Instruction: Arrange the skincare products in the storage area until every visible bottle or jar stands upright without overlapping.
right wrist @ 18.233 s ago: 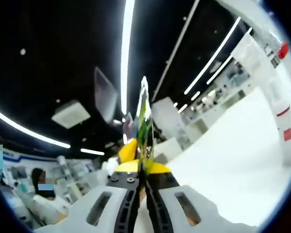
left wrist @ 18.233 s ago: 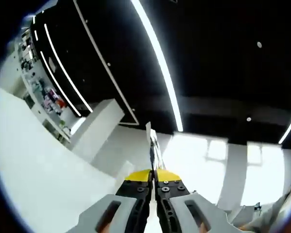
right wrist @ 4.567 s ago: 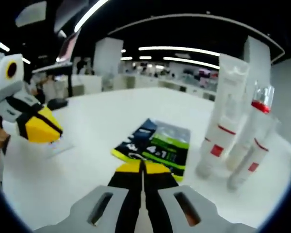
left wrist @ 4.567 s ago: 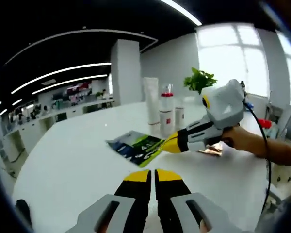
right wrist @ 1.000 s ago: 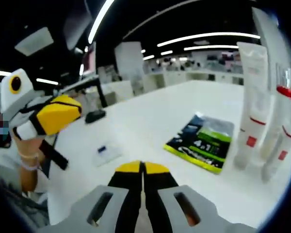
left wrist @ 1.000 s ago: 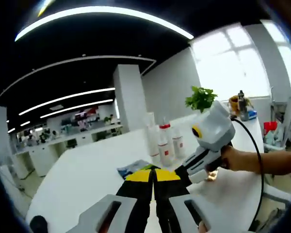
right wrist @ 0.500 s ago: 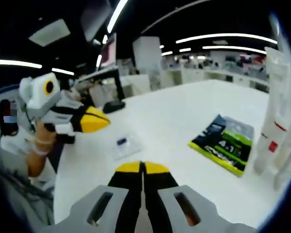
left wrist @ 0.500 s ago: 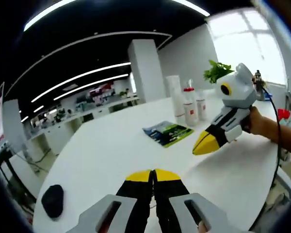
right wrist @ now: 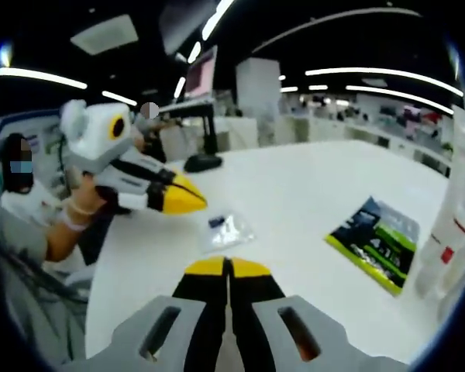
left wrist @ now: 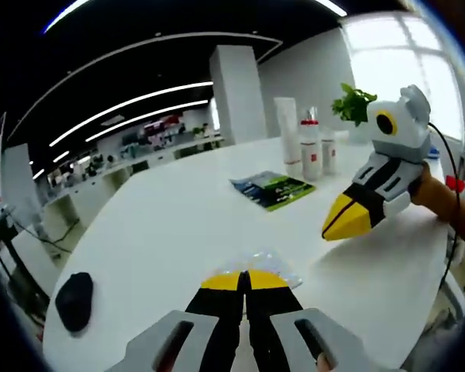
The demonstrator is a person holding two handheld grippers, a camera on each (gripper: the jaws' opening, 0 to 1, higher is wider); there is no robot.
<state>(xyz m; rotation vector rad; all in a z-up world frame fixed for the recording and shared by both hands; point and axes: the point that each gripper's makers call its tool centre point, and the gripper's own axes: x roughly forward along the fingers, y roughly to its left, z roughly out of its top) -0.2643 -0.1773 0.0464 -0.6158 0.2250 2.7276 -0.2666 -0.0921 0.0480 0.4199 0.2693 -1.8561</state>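
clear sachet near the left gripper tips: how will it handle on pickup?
The sachet lies flat on the table and looks thin and crinkly, so probably floppy and light. Its glossy film may slip. With no raised edge showing, the left gripper may push it along.

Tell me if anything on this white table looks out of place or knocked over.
Two packets lie flat on the white table rather than standing: a dark blue and green sachet near the upright white bottles with red bands, and a small clear plastic packet apart from them, nearer the left gripper. Nothing looks spilled.
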